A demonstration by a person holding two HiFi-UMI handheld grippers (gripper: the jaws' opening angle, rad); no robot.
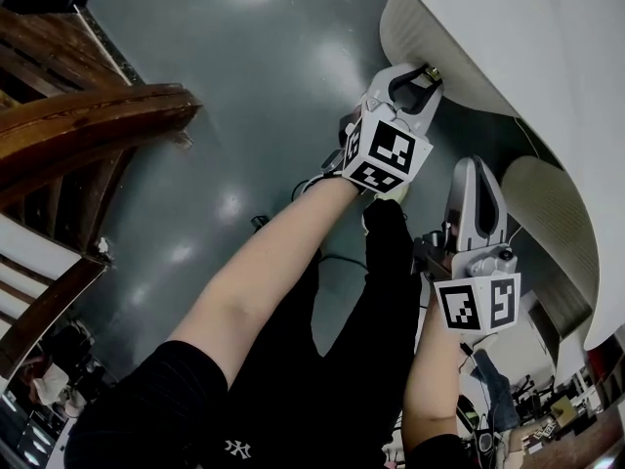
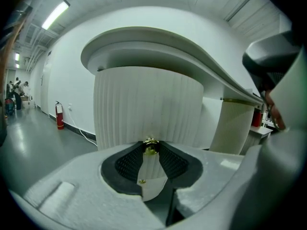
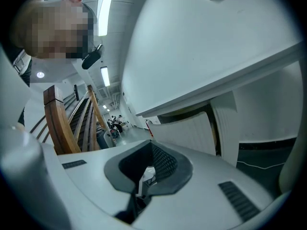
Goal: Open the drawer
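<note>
A white ribbed, curved drawer front (image 2: pixel 144 104) stands under a white counter, and it shows at the upper right of the head view (image 1: pixel 410 29). A small brass knob (image 2: pixel 151 147) sticks out of it. My left gripper (image 2: pixel 151 143) has its two tips closed on that knob, which sits right between the black pads (image 2: pixel 125 163). From above, the left gripper (image 1: pixel 426 76) reaches up to the knob (image 1: pixel 432 71). My right gripper (image 1: pixel 476 169) hangs lower and to the right, jaws together and empty. In its own view the right gripper (image 3: pixel 152 147) points along the cabinet's underside and touches nothing.
A dark wooden stair rail (image 1: pixel 88 135) runs along the left. A second ribbed column (image 2: pixel 235 123) stands to the right of the drawer front, under the overhanging counter (image 1: pixel 527 37). A red fire extinguisher (image 2: pixel 59 115) leans by the far wall. Glossy grey floor (image 1: pixel 254 76) lies below.
</note>
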